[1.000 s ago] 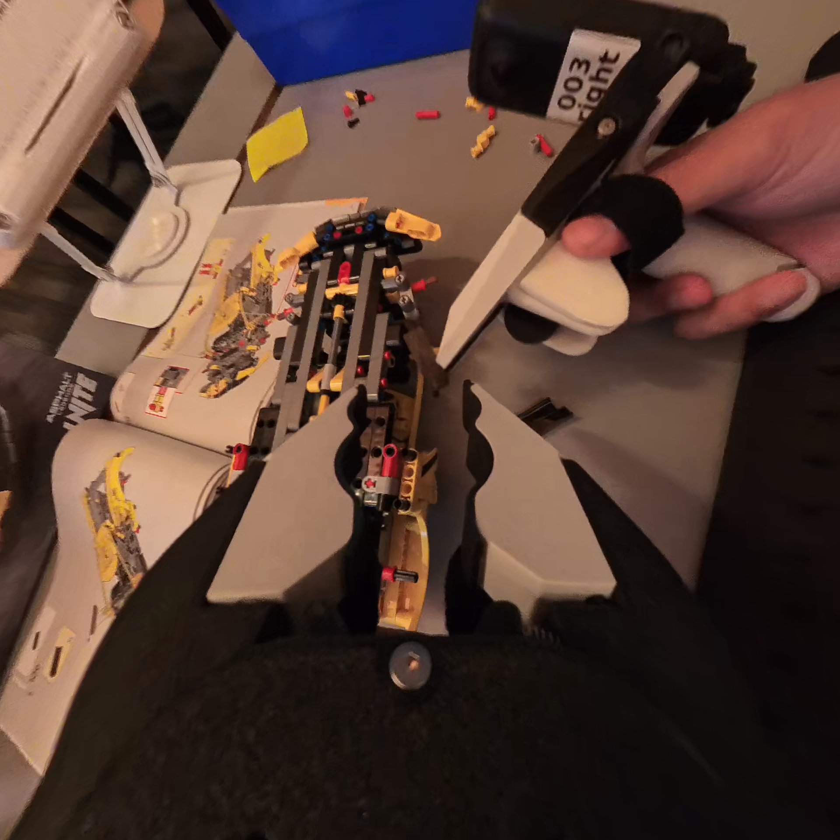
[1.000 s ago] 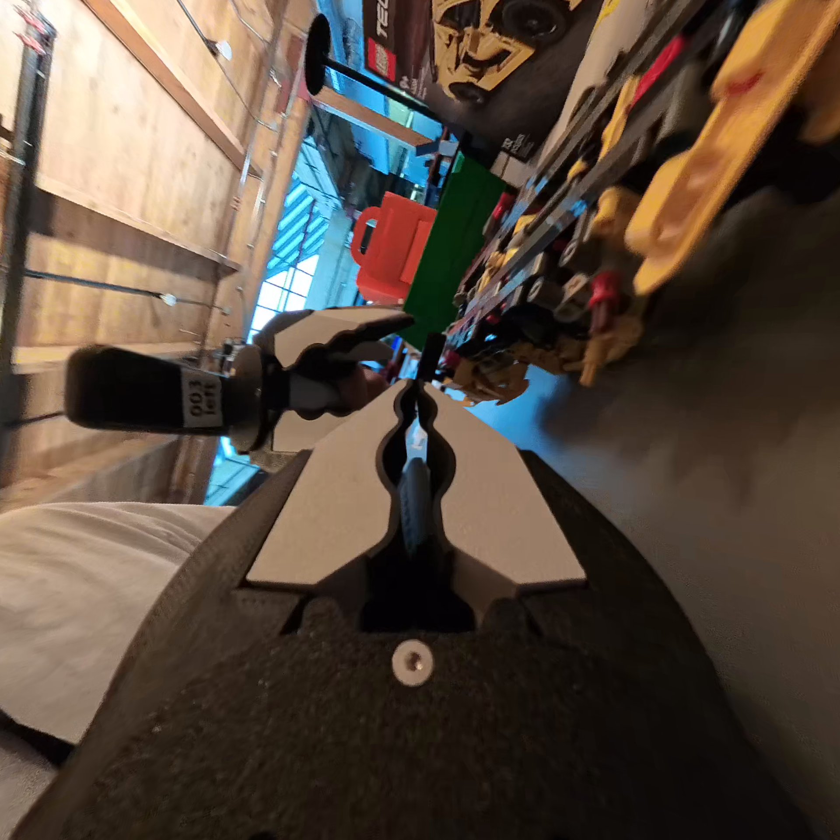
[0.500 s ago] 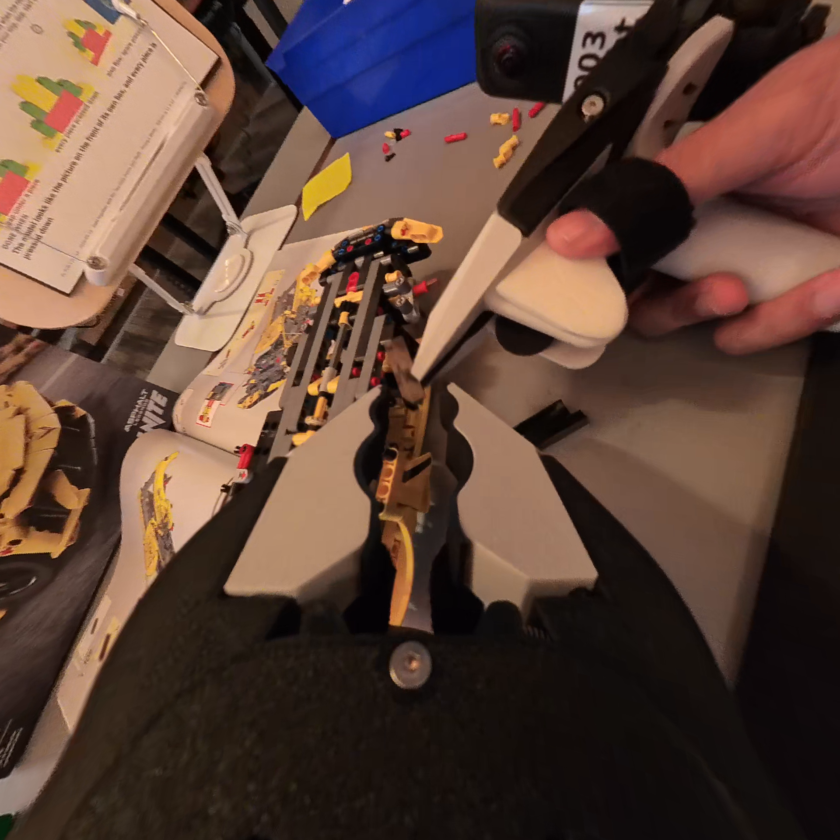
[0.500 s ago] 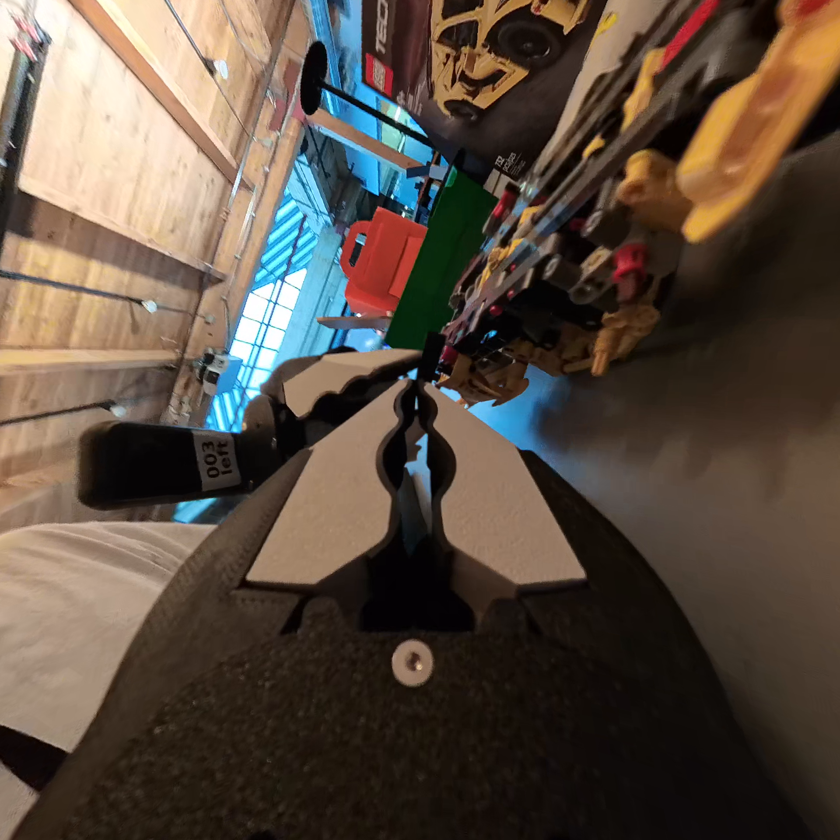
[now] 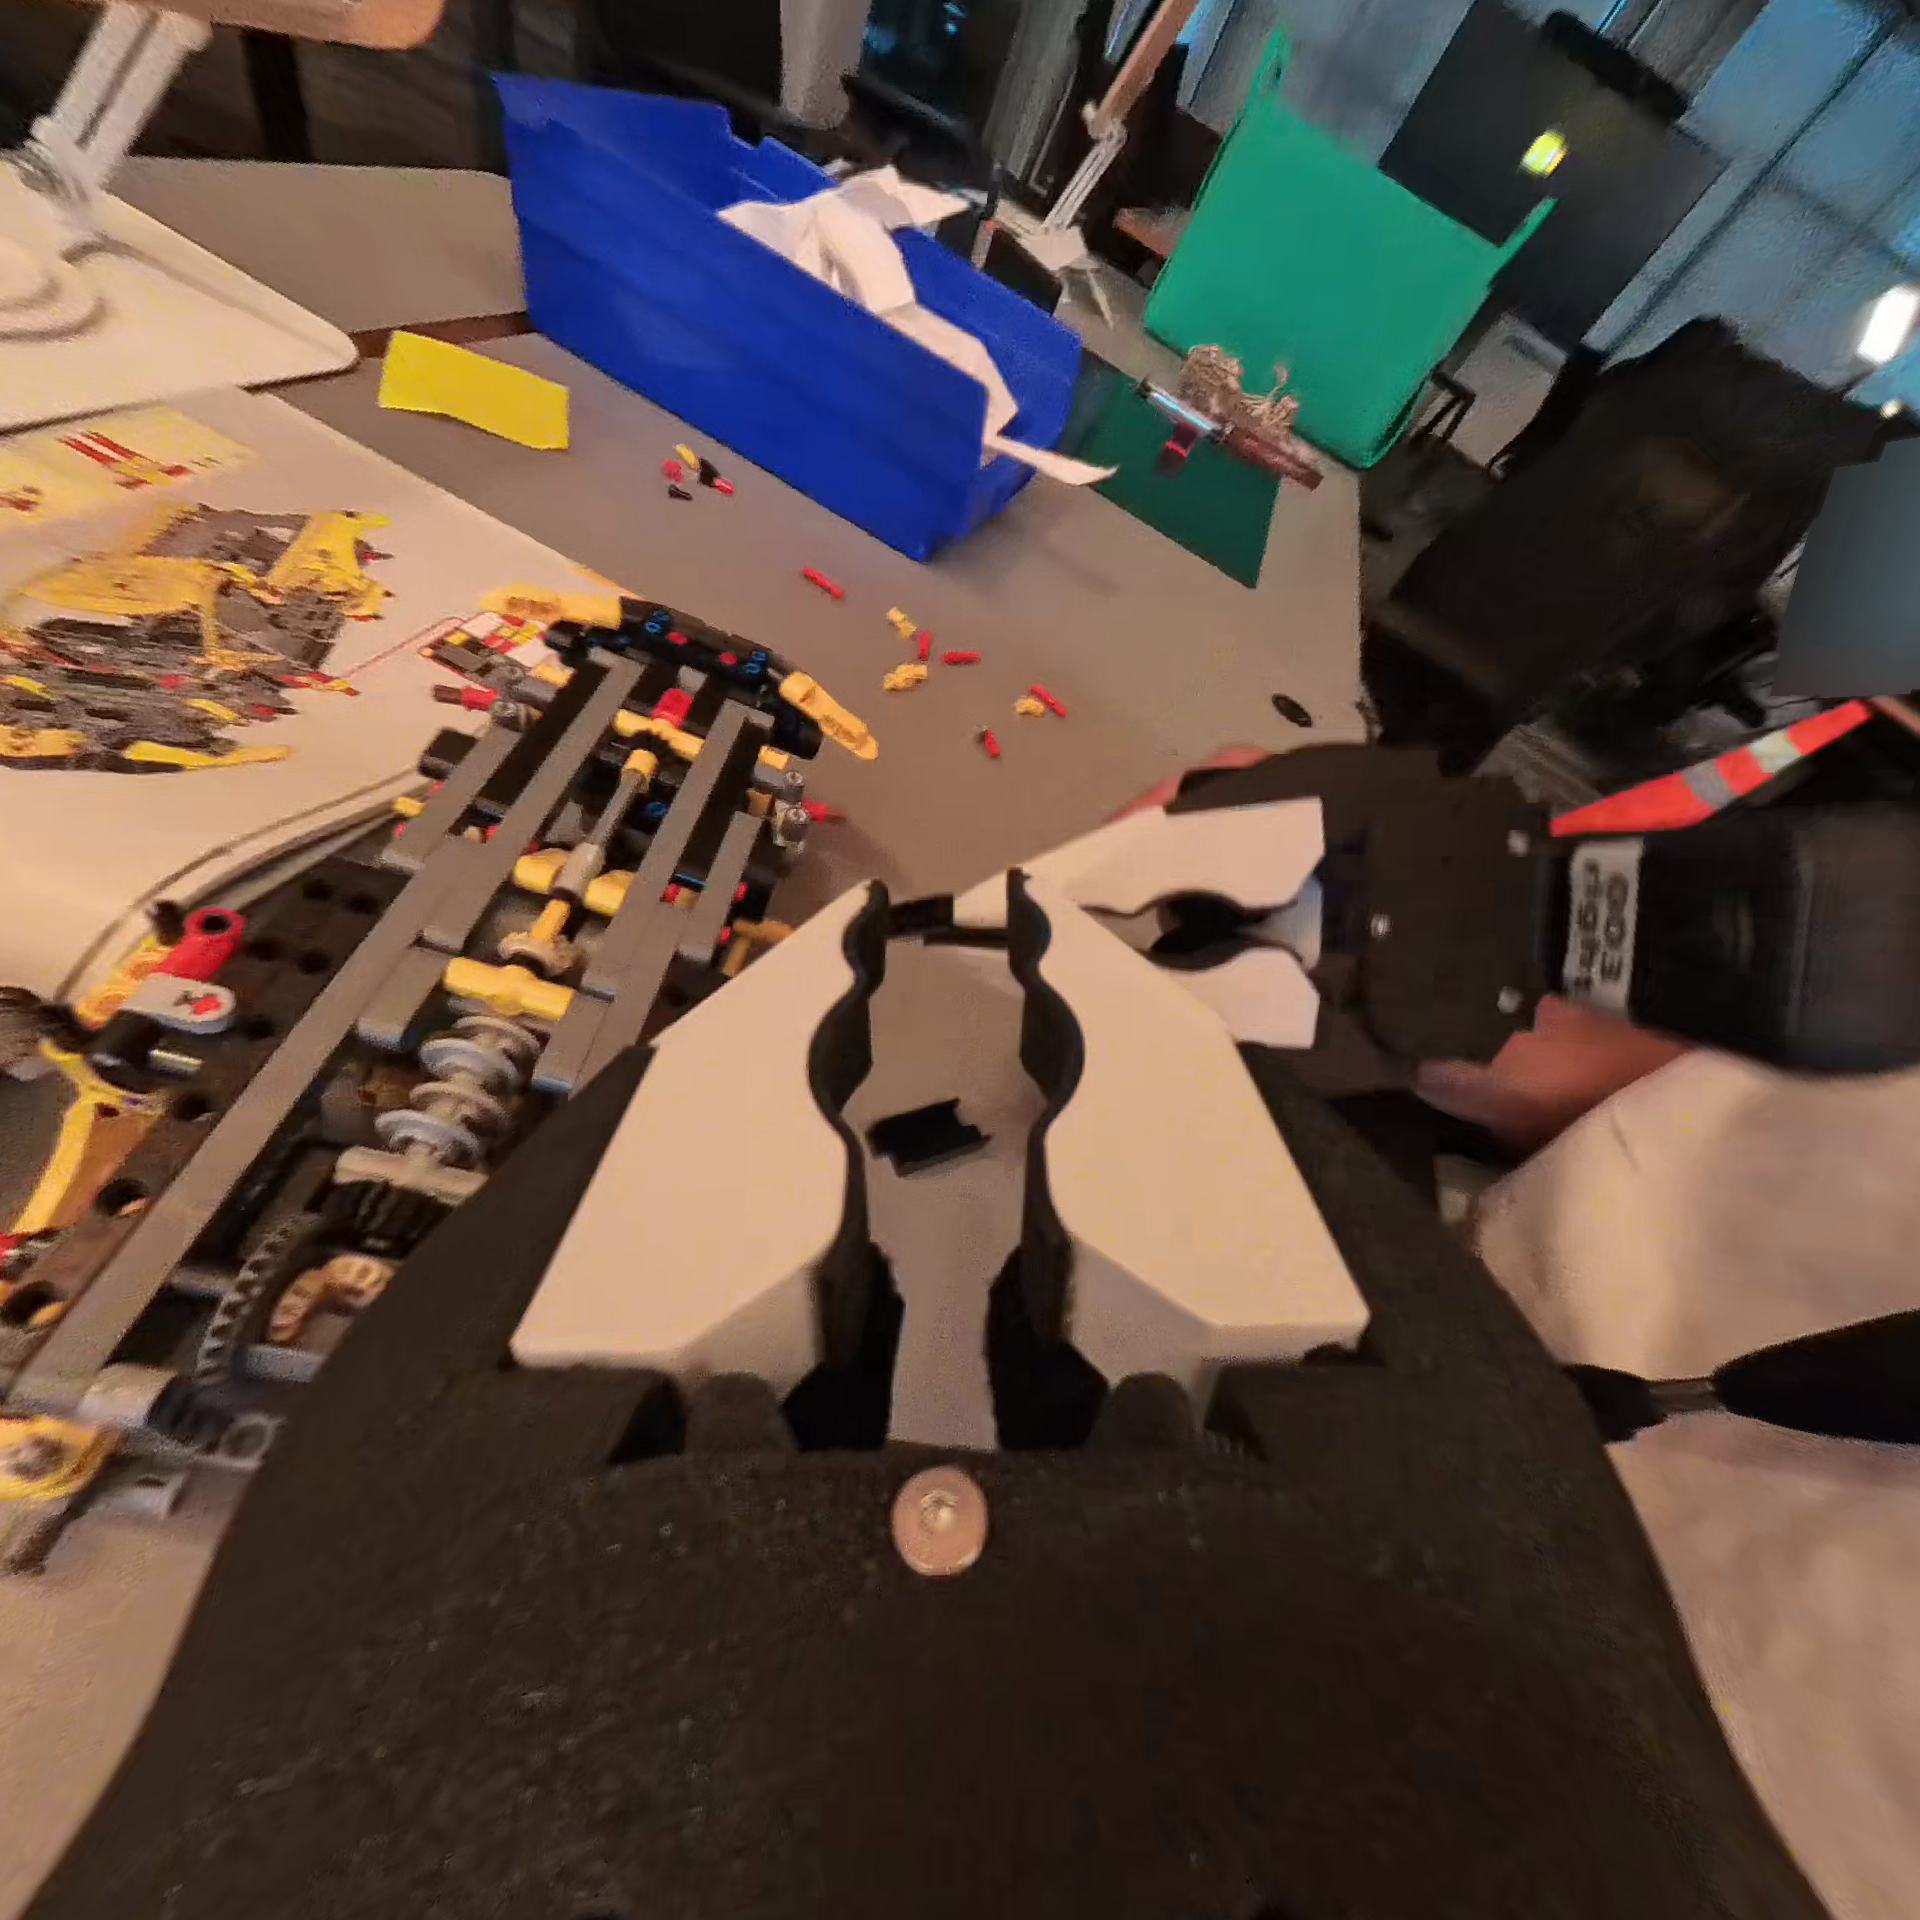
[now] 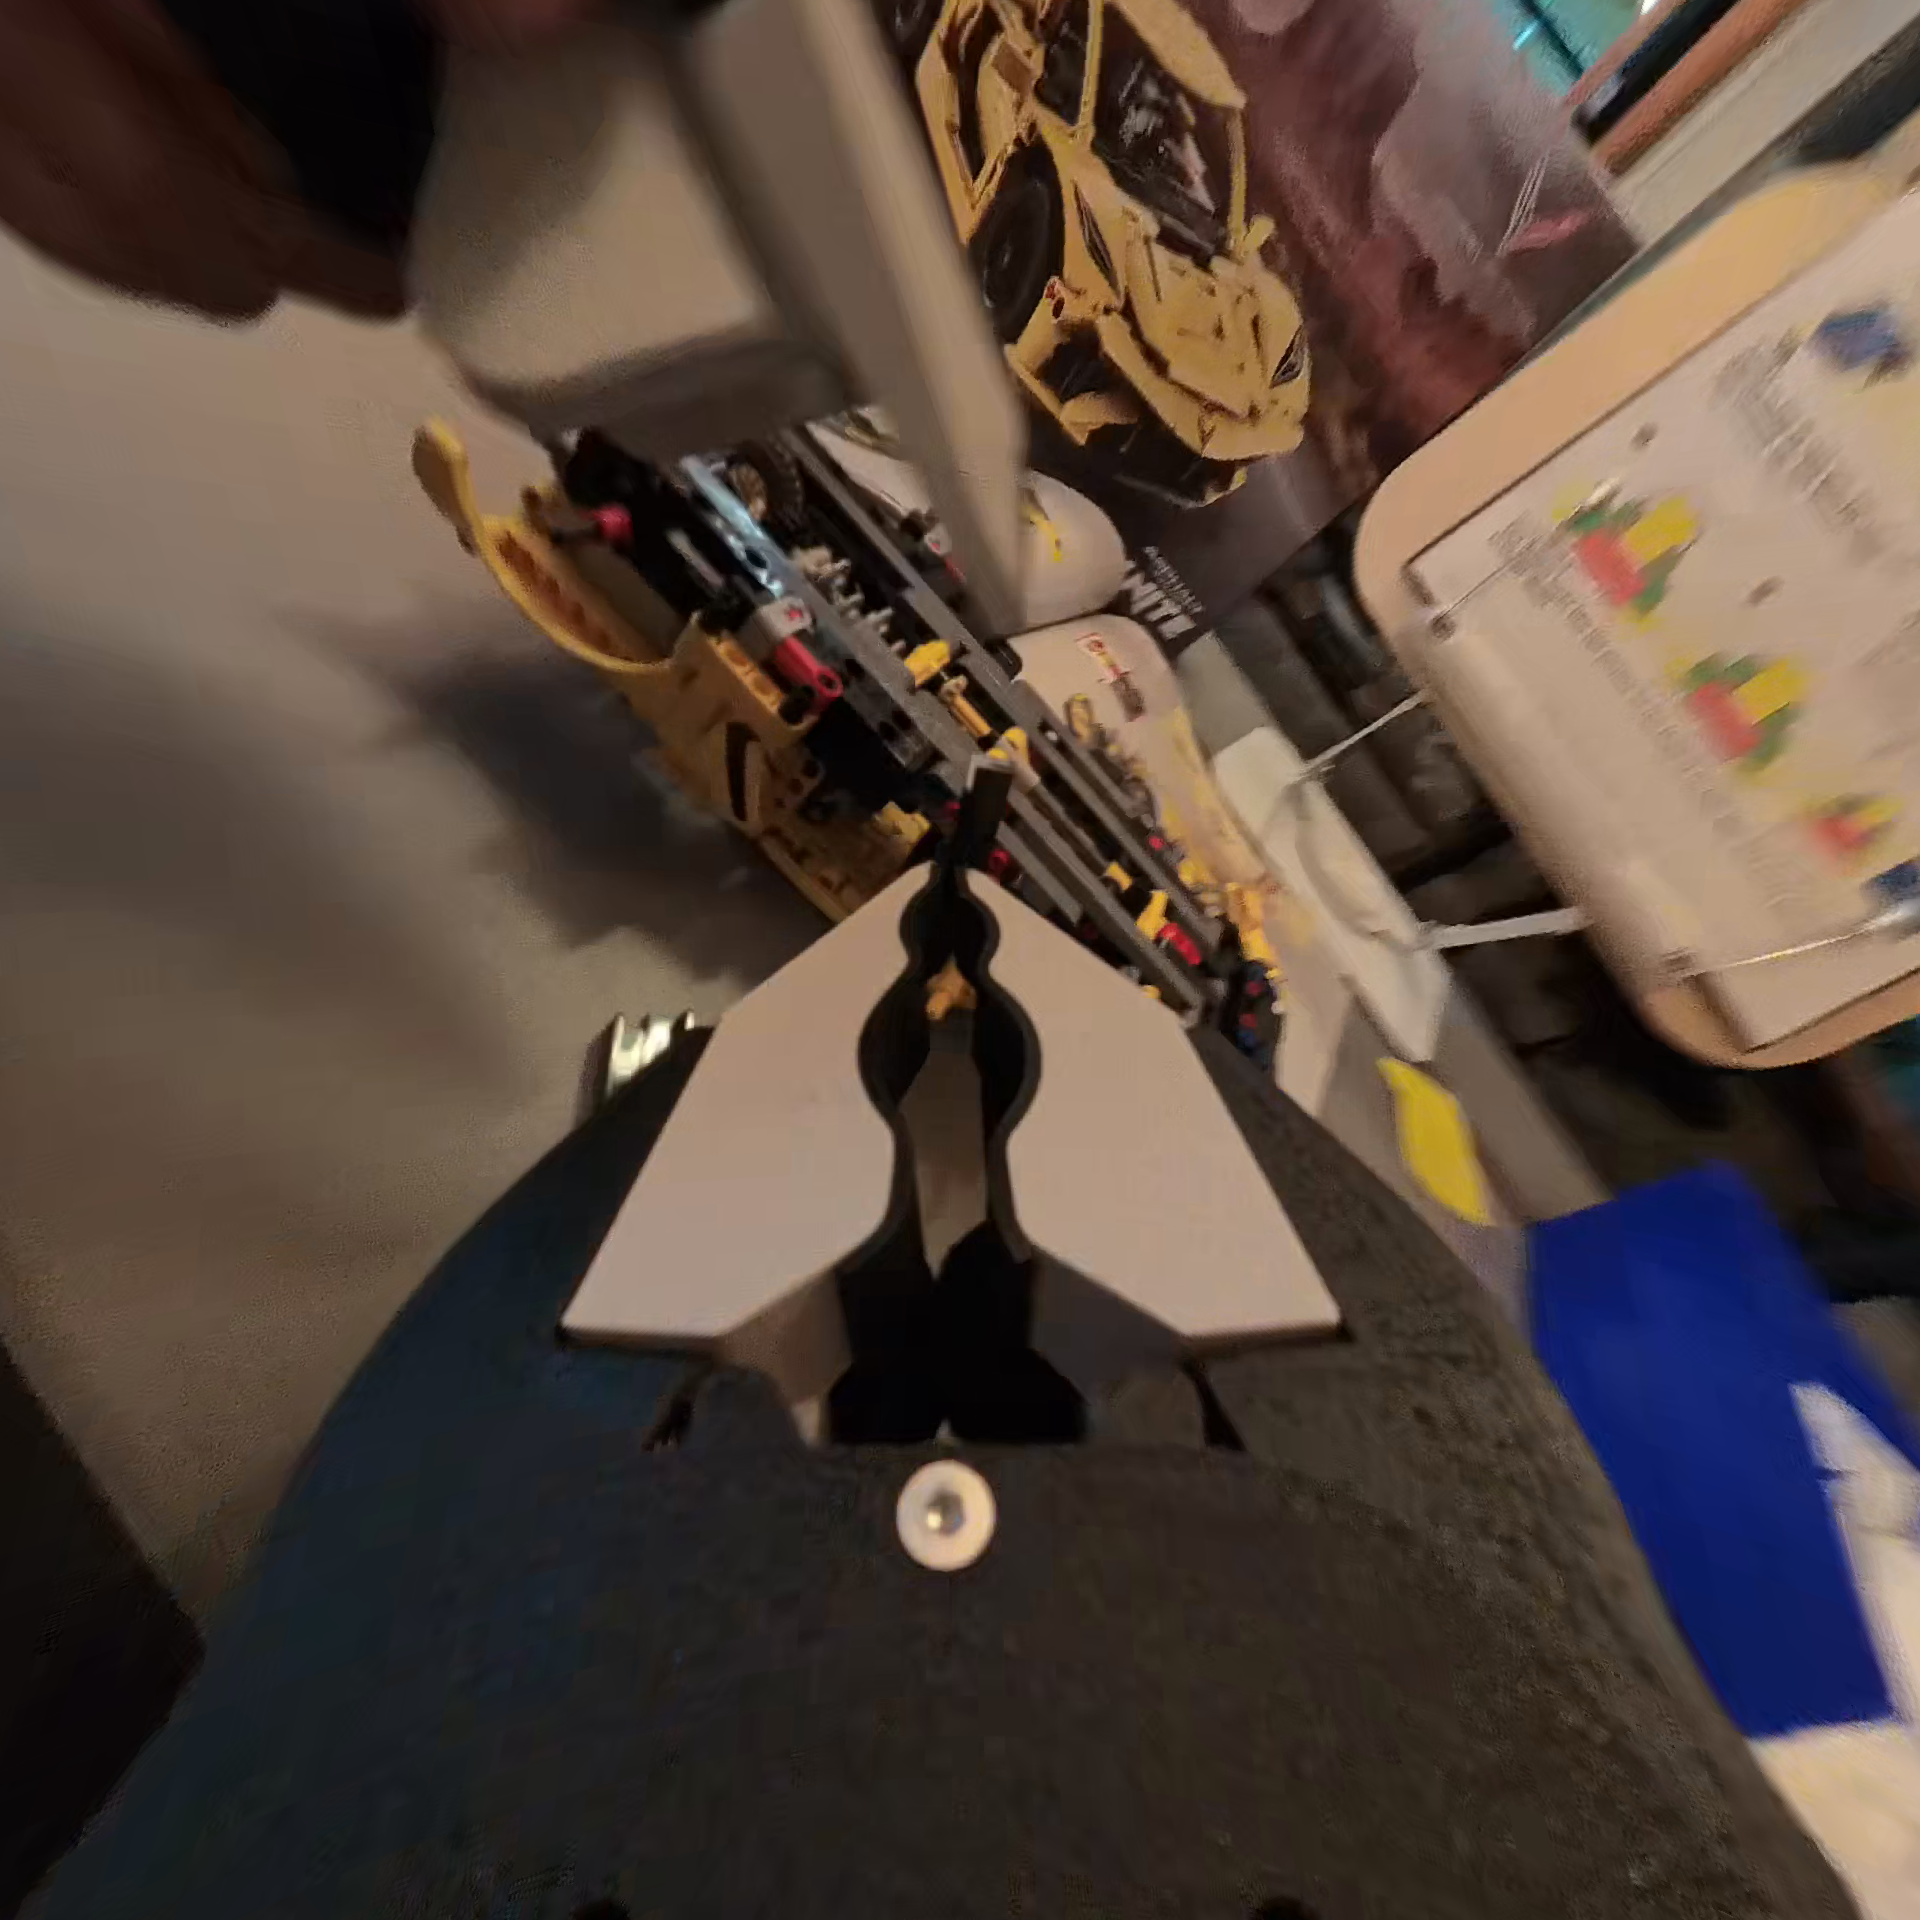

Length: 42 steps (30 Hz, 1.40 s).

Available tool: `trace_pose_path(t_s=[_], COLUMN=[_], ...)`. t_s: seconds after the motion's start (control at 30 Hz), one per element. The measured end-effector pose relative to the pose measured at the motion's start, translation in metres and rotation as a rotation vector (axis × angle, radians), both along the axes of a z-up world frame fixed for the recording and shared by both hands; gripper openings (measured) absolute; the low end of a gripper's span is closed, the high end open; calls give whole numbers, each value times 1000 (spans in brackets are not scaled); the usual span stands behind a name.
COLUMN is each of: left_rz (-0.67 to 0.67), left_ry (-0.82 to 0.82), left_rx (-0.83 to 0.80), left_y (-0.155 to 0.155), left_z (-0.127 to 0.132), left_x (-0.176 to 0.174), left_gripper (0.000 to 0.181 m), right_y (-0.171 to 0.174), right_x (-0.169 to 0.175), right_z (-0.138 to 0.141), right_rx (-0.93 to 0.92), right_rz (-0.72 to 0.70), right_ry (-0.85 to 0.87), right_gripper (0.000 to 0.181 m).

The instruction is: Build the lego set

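Note:
The yellow, grey and black Lego car chassis (image 5: 582, 935) lies on the table, left of my left gripper (image 5: 945, 896). That gripper is open and holds nothing. My right gripper (image 6: 951, 881) is shut on a thin black piece (image 6: 977, 810) that sticks out past its tips toward the chassis (image 6: 831, 707). In the left wrist view the right gripper's fingers (image 5: 1195, 862) come in from the right, and the black piece (image 5: 940, 923) shows in the gap at my left tips. A left finger (image 6: 883, 260) looms above the chassis in the right wrist view.
Another small black piece (image 5: 925, 1132) lies on the table under my left gripper. The open instruction booklet (image 5: 156, 623) is at the left, loose red and yellow pins (image 5: 935, 665) and a blue bin (image 5: 748, 312) are behind. The set's box (image 6: 1195, 260) and a sheet stand (image 6: 1662, 623) are beyond the chassis. Across from one pair of fingers to the other is roughly 5 cm.
My left gripper has come off the chassis's yellow side and swung right. The right gripper has turned and now comes in from the right, still shut on the black piece.

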<state>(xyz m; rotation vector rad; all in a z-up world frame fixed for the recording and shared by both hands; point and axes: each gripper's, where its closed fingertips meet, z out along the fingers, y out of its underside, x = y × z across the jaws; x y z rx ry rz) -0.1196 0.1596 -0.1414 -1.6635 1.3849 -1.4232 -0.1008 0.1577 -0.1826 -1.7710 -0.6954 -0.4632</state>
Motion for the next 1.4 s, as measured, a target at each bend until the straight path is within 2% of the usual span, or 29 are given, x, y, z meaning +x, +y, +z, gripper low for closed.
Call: trace_pose_path(t_s=[0.1, 0.2, 0.3, 0.4, 0.47, 0.53, 0.6, 0.63, 0.7, 0.77, 0.8, 0.83, 0.9, 0.97, 1.03, 1.23, 1.4], left_rz=[-37, -63, -81, -67, -69, -45, -32, -21, 7, 43, 62, 77, 95, 103, 110, 69, 118], left_ry=[66, 141, 172, 198, 177, 159, 83, 33, -75, -155, -181, -208, -236, -228, -221, -188, -170], left_rx=[39, 101, 134, 195, 211, 236, 255, 259, 264, 262, 266, 271, 295, 358, 414, 496, 606], left_y=[-5, -11, -12, -8, -8, -2, -1, -2, -5, -6, -6, -8, -12, -15, -18, -28, -18], left_z=[-9, -21, -26, -29, -24, -21, -11, -4, 10, 19, 21, 23, 23, 18, 15, 5, 10], left_x=[0, -2, -4, -7, -8, -8, -7, -6, -3, -1, 0, 1, 2, 4, 6, 12, 13], left_gripper=[24, 23, 8, 3, 2, 2, 2, 2, 3, 3, 3, 2, 3, 3, 3, 3, 3], right_y=[-1, -2, -4, -4, -6, -9, -9, -7, -5, -8, -8, -7, -5, -6, -6, -3, -4], right_x=[-7, -13, -19, -22, -21, -16, -15, -15, -19, -27, -24, -22, -26, -23, -21, -21, -20], right_z=[2, 4, 8, 7, 12, 21, 19, 18, 17, 43, 49, 46, 37, 43, 42, 32, 31], right_rx=[58, 112, 147, 162, 200, 231, 111, 41, -116, -214, -238, -265, -277, -220, -189, -216, -205], right_rz=[-25, -30, -7, 11, -34, -67, -38, -27, 23, 261, 330, 344, 331, 349, 322, 272, 259], right_ry=[-231, -369, -413, -410, -335, -197, 144, 387, 987, 1627, 1853, 1981, 2080, 2170, 2191, 2206, 2194], right_gripper=[0, 0, 0, 0, 0, 0, 22, 32, 36, 32, 24, 21, 20, 12, 0, 0, 0])
